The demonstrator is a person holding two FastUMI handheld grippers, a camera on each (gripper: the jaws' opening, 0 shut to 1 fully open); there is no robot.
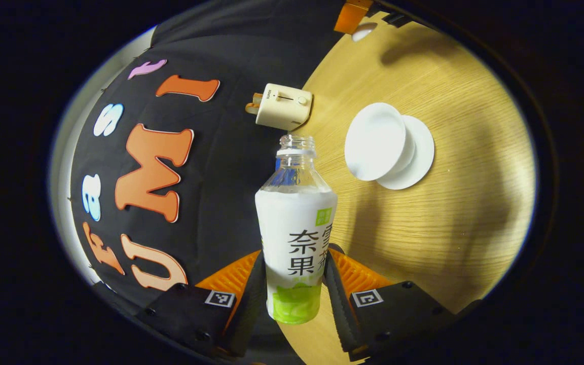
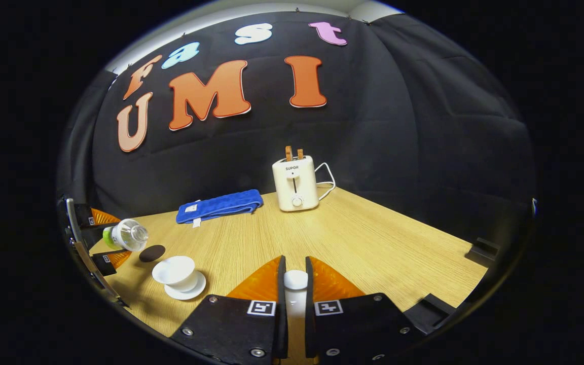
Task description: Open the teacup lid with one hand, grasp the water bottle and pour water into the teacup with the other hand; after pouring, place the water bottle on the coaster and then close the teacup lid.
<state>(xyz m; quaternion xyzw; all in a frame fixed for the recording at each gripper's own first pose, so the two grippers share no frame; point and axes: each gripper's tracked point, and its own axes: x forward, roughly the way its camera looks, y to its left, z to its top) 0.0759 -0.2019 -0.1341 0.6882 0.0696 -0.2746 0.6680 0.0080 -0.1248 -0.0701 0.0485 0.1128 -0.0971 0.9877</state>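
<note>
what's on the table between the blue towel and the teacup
Bare wood in the right gripper view: nothing lies between towel and teacup; the dark coaster sits off to the side.

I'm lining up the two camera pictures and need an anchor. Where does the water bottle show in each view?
Left gripper view: the water bottle stands at centre bottom, clamped between the left tool, its open mouth pointing toward the toaster.
Right gripper view: it shows at the far left edge, tilted, above the teacup.
Shared landmark: the white teacup on its saucer, right of the bottle in the left gripper view.
</note>
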